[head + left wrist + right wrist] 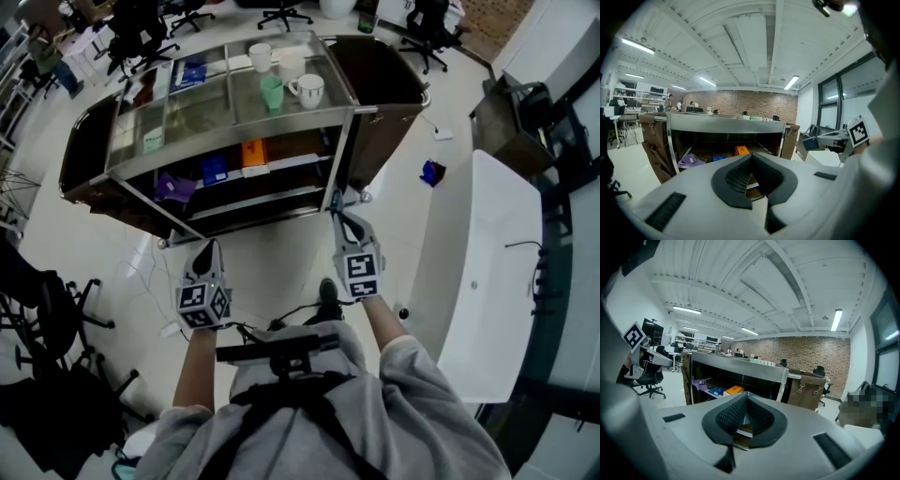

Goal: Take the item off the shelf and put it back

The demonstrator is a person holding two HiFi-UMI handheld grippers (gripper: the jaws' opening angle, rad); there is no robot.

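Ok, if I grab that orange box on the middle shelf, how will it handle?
The orange box looks like flat-sided card, so probably stiff and light, though its contents don't show. With flat sides it should slide on the shelf rather than roll. The blue box sits close beside it, so a sideways push may nudge that.

The left forearm (195,367) and the right forearm (384,323) are stretched forward out of grey sleeves (427,380), with a gripper borne at the end of each. The left gripper (211,247) is pointed toward 12 o'clock in the head view, while the right gripper (336,202) is held at about 2 o'clock from it, farther ahead, and is slanted toward 11 o'clock. In each gripper's own view the jaws are seen pressed together at the tips, left (751,155) and right (747,394) alike, with nothing caught between them.
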